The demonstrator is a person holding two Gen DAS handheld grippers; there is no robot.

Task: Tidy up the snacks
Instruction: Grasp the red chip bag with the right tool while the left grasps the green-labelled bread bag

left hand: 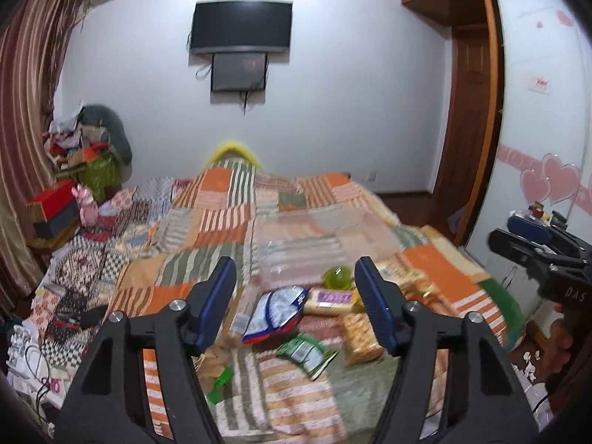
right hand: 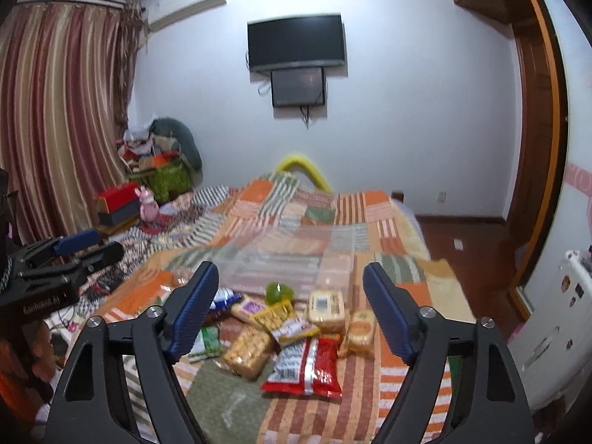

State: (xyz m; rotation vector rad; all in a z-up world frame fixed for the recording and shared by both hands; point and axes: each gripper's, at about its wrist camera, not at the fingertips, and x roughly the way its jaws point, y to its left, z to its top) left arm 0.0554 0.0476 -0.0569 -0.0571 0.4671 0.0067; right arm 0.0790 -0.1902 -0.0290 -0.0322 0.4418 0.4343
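Patchwork bed [right hand: 373, 222], clear tray [right hand: 273, 266], snacks [right hand: 281, 329] heaped just short of it.

Both your tongs hang released and empty above the near end of the bed: left tongs [left hand: 296, 303], right tongs [right hand: 290, 312]. The tray lies beyond the heap, its long side across your view. Your right tongs look nearer the red packet [right hand: 307, 366], which lies long axis pointing away from you; the blue-white bag [left hand: 273, 312] sits between your left jaws' line, tilted.

Wall television [left hand: 241, 26], striped curtains [right hand: 63, 111]
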